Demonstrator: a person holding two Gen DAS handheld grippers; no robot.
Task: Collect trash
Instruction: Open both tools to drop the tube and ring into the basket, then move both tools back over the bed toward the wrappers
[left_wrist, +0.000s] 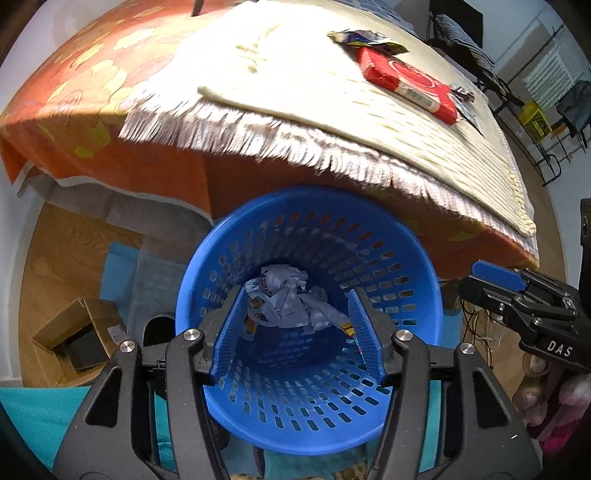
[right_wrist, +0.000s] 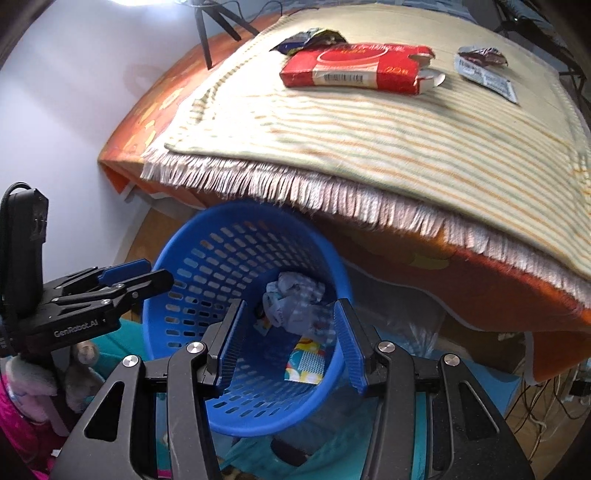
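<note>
A blue perforated basket (left_wrist: 413, 266) stands on the floor below the table edge; crumpled white wrappers (left_wrist: 291, 299) lie inside it. It also shows in the right wrist view (right_wrist: 207, 266) with the crumpled wrappers (right_wrist: 295, 302) and a colourful wrapper (right_wrist: 306, 362). My left gripper (left_wrist: 295, 332) is open and empty over the basket mouth. My right gripper (right_wrist: 290, 343) is open and empty over the basket too. On the striped cloth lie a red box (right_wrist: 354, 68), a dark crumpled wrapper (right_wrist: 310, 38) and a silver-dark wrapper (right_wrist: 484, 68). The red box (left_wrist: 410, 83) and wrapper (left_wrist: 365, 37) show in the left view.
The striped fringed cloth (right_wrist: 369, 140) covers an orange tablecloth (left_wrist: 74, 92). A cardboard box (left_wrist: 77, 332) sits on the wooden floor at left. Cables (right_wrist: 546, 398) lie on the floor at right. A tripod (right_wrist: 210, 22) stands behind the table.
</note>
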